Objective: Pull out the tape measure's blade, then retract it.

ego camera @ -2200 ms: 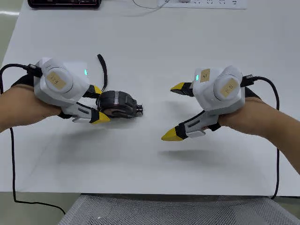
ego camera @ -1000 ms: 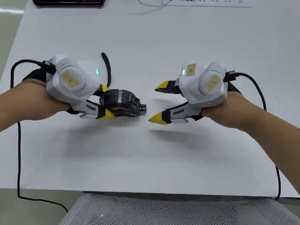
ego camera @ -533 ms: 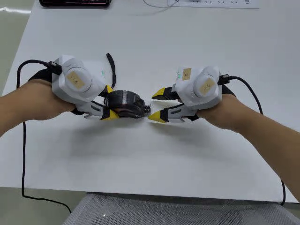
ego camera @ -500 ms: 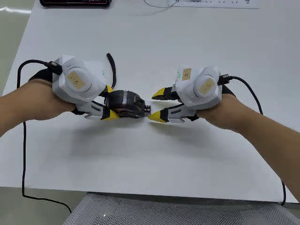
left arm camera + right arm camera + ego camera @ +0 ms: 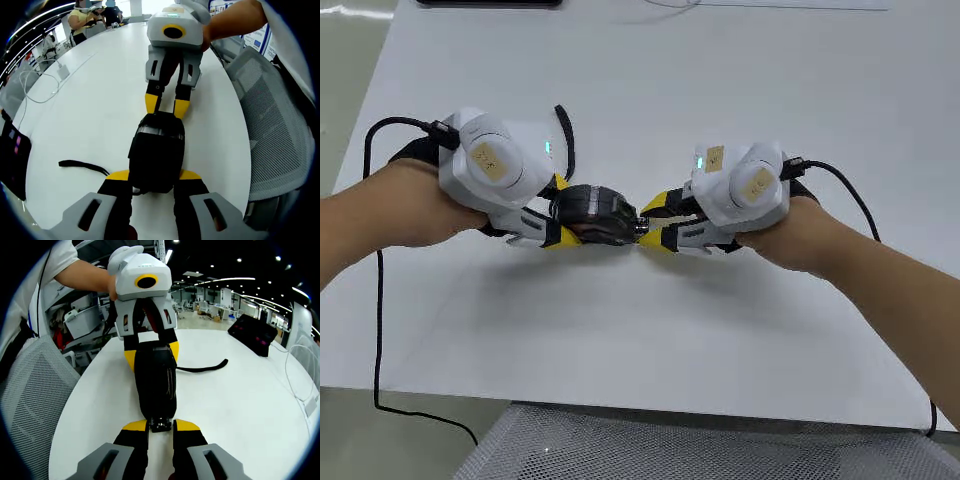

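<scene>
A black tape measure [image 5: 598, 213] lies on the white table [image 5: 650, 330], with my left gripper [image 5: 562, 210] shut on its case from the left. In the left gripper view the case [image 5: 156, 155] sits squeezed between my yellow-tipped jaws [image 5: 154, 175]. My right gripper [image 5: 648, 222] faces it from the right, its jaws narrowed onto the blade's end hook [image 5: 161, 424] at the case mouth. The right gripper view looks along the case [image 5: 156, 380] to the left gripper [image 5: 151, 355] behind it. No blade is drawn out.
The tape measure's black wrist strap [image 5: 567, 130] trails away on the table behind the left gripper. Black cables [image 5: 375, 330] hang off both grippers. A grey mesh chair [image 5: 720, 450] stands at the near table edge. A dark device [image 5: 250, 330] lies far across the table.
My right gripper has moved left up to the tape measure's mouth and its jaws have come together on the hook. The left gripper has kept its hold on the case.
</scene>
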{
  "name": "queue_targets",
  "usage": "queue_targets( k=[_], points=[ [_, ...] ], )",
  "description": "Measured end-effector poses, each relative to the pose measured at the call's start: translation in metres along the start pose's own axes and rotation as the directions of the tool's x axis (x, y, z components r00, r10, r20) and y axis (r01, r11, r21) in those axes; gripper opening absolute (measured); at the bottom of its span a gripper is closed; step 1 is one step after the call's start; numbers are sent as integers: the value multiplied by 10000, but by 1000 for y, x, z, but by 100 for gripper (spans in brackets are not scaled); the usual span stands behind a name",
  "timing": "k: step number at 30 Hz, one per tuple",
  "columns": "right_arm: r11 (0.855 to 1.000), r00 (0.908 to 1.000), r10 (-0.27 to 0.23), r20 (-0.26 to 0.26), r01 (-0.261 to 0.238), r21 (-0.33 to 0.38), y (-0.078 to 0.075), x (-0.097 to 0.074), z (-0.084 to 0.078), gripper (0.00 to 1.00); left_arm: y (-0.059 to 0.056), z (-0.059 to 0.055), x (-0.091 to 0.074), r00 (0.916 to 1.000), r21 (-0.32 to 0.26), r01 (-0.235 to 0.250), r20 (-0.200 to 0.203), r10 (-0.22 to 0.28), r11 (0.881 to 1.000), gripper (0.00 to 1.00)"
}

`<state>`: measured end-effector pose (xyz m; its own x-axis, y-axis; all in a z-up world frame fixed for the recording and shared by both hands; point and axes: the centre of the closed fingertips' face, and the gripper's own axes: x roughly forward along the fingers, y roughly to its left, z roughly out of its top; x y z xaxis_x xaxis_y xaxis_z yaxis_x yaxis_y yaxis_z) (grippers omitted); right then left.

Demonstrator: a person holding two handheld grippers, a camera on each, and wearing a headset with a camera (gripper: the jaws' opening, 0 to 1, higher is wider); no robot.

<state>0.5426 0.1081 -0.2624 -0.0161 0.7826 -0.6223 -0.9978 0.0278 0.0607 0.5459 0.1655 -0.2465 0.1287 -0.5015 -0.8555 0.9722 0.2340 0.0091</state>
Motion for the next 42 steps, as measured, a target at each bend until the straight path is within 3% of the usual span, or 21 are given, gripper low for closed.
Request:
queue_targets(
  k=[27, 42],
  points=[
    [9996, 9999, 80, 74, -78, -262, 3, 1, 0, 8, 1, -1, 0, 10000, 214, 71, 67, -72, 9997, 26],
    [9998, 10000, 30, -13, -30, -195, 4, -8, -6, 8, 0, -1, 0, 10000, 267, 38, 70, -40, 9996, 26]
  ],
)
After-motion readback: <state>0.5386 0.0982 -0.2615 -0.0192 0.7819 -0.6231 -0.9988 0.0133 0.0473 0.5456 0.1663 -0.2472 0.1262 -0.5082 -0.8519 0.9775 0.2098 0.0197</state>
